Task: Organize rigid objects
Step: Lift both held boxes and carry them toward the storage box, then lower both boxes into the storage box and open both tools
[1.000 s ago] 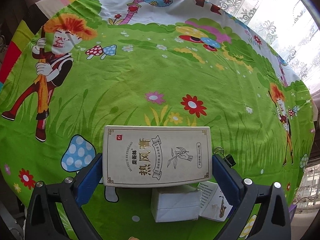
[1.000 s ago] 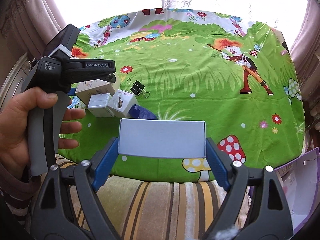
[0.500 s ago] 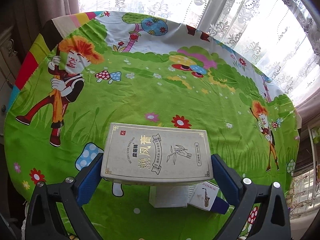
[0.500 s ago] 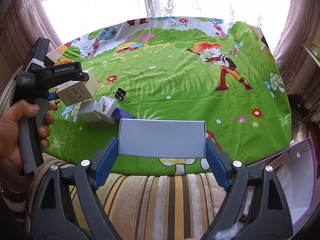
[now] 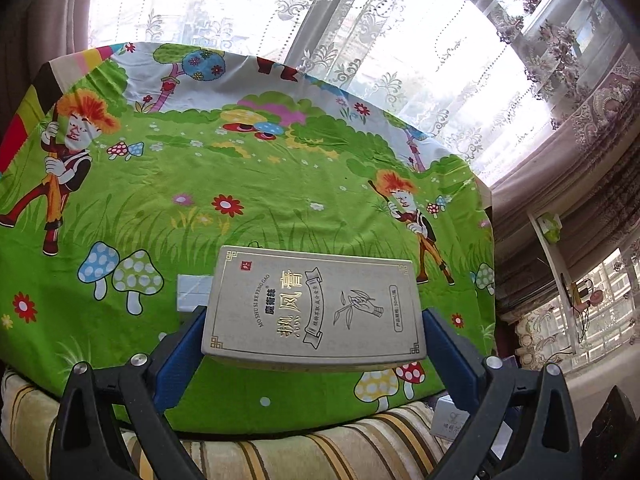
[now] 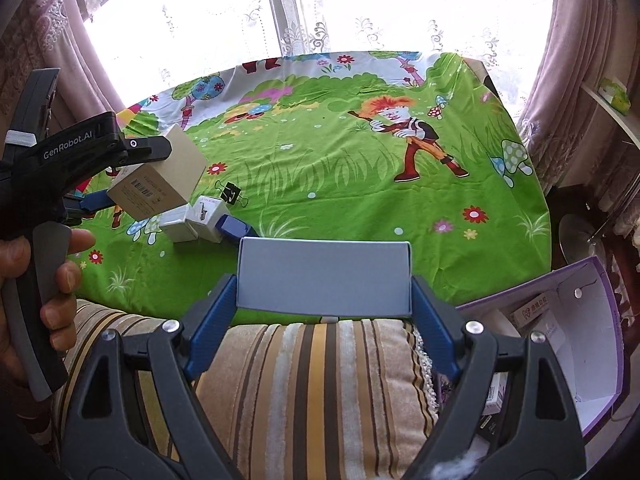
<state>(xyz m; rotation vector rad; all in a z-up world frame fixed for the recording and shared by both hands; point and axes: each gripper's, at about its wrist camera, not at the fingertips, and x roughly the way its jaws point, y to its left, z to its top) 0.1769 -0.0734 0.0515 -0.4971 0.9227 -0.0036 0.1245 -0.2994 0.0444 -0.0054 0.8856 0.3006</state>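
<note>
The beige carton point(image 5: 314, 312) printed in gold with "MO SHU SI RE FENG GAO", large Chinese characters on a scroll and a small "50ml" panel sits clamped end to end between the blue pads of the left claw point(image 5: 316, 344), held in the air above the near edge of the worktop point(image 5: 280, 184); from the right wrist view its side shows a barcode label. The right claw point(image 6: 324, 320) grips a plain grey-blue box point(image 6: 324, 278) across its width, also lifted clear of the cloth. On the worktop near the left claw lie a white box point(image 6: 179, 229), touching it a white box with a saxophone picture point(image 6: 208, 216) whose small print is too fine to read, a dark blue box point(image 6: 234, 227) and, just beyond, a black binder clip point(image 6: 230, 192). The left tool's body reads "GenRobot.AI", with a hand point(image 6: 48, 280) around its grey handle. The cloth shows cartoon figures, mushrooms and flowers. To the right stands an open purple-edged cardboard box point(image 6: 600, 320) with packets inside; a striped cushion point(image 6: 320, 380) lies below
</note>
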